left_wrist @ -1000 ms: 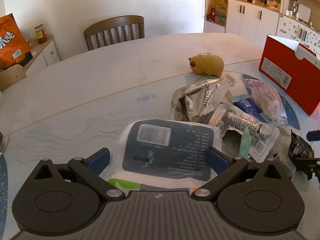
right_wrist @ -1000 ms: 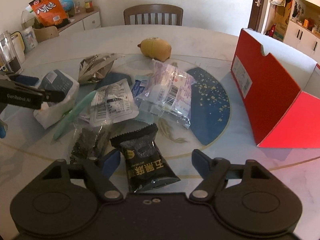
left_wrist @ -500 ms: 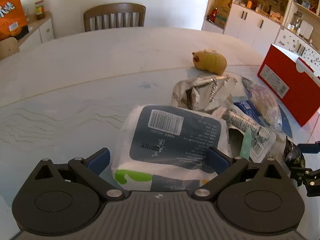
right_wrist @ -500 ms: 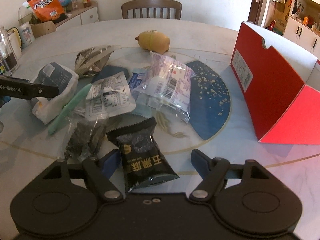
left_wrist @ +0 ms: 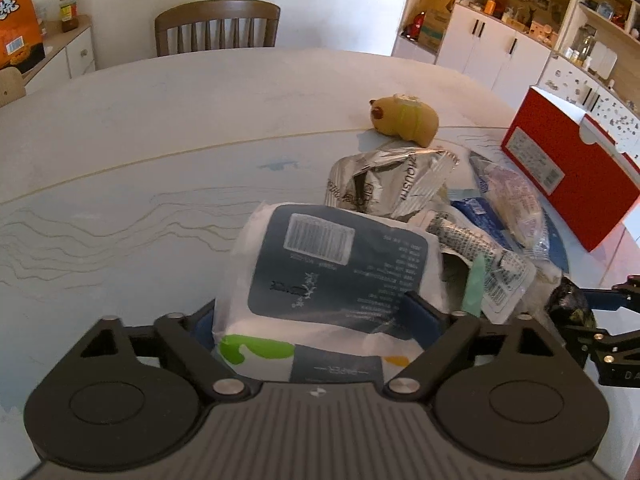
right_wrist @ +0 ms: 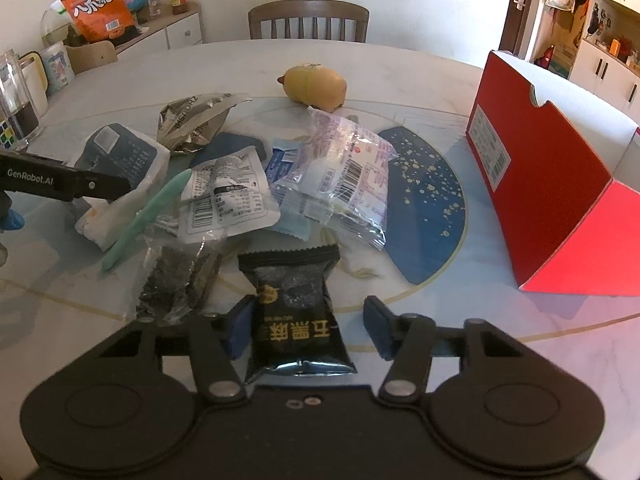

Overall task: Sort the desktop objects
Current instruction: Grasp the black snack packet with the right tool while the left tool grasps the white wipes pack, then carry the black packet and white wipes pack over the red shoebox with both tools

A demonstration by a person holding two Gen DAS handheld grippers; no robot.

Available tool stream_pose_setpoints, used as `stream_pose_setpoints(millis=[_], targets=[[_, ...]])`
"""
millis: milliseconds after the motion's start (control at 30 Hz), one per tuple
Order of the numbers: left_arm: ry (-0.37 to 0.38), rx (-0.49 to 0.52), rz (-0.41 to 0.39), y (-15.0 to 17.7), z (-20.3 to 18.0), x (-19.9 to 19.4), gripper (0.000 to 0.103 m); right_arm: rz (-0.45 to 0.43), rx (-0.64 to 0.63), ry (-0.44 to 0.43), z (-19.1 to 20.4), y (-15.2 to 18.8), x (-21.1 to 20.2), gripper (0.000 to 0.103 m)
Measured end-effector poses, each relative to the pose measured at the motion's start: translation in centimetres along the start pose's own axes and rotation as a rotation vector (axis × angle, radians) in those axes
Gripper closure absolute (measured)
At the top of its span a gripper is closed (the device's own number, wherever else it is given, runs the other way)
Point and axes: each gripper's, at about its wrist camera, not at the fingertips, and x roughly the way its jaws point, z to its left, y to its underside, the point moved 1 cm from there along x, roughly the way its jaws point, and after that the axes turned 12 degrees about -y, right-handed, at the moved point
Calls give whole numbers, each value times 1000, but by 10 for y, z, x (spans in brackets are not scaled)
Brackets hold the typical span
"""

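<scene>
A white and dark-blue tissue pack [left_wrist: 336, 264] lies at the left end of a heap of packets on the round table [left_wrist: 160, 140]. My left gripper [left_wrist: 316, 316] straddles it, its jaws closing, and the blue pads [left_wrist: 424, 314] press on the pack's sides. In the right wrist view one left finger [right_wrist: 64, 180] crosses the tissue pack [right_wrist: 120, 156]. A black snack packet [right_wrist: 296, 312] lies between the fingers of my right gripper [right_wrist: 308, 328]. Those jaws are closing: the left pad touches the packet, while a gap remains at the right pad [right_wrist: 376, 328].
A red box [right_wrist: 540, 168] stands open at the right. The heap holds a silver foil bag [right_wrist: 196, 116], a white sachet [right_wrist: 228, 200], a green pen [right_wrist: 148, 216], a clear bag [right_wrist: 340, 172] and a dark flake bag [right_wrist: 176, 280]. A yellow plush toy [right_wrist: 316, 84] sits behind; a chair [right_wrist: 308, 20] beyond.
Both pairs of jaws have narrowed: the left onto the tissue pack, the right around the black packet. The left view has tilted up slightly, and the pack now looks nearer.
</scene>
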Motion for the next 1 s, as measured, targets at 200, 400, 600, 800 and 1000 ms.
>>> stream_pose_setpoints(millis=[200,400,600,800,1000], targets=[[20,-56,-11,2,7,-8,48,18,-7,18,5,-3,-1,65],[12,-102,-32,-1,12,-21,74,10,2,38,8,-5,-10,68],[23,-134,-88,-3,11,-46,86,-10,7,44,8,-7,-26,69],[16,-150,-148,-9,4,-76,87,-54,-2,22,6,-13,-48,69],[12,-178,-183,-17,-10,-108,88,-95,-11,-17,-5,-23,-72,69]])
